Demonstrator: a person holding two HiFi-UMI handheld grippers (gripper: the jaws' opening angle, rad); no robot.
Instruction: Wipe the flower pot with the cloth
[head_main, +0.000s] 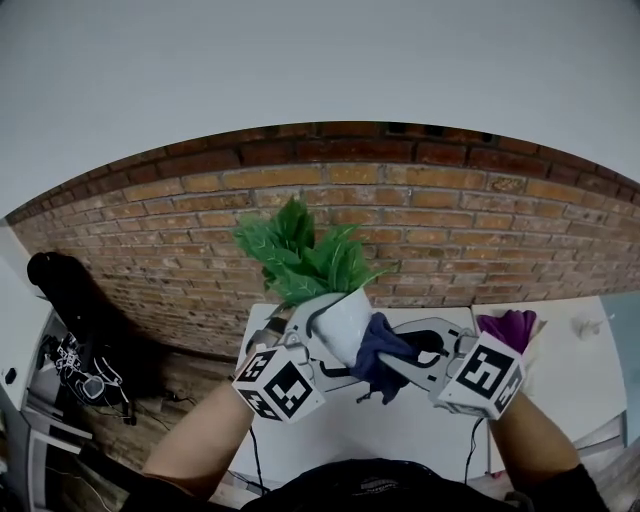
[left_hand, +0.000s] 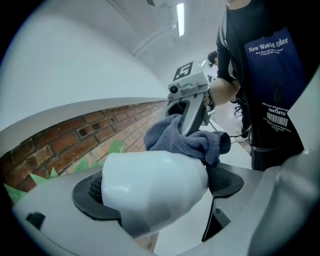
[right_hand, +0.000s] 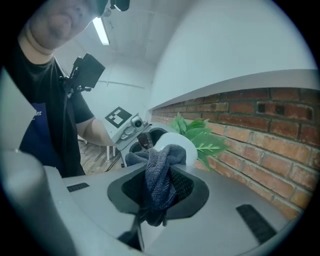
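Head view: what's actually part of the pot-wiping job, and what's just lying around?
In use: flower pot in the left gripper; cloth in the right gripper.
Lying about: purple thing on the table; black gear at left.

Brick wall (head_main: 420, 200), white table (head_main: 400, 435), purple object (head_main: 508, 326) on it

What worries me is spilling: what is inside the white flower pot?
Green leaves stick out of the tilted flower pot. Whether it holds soil cannot be seen: the pot's wall and the leaves cover its inside.
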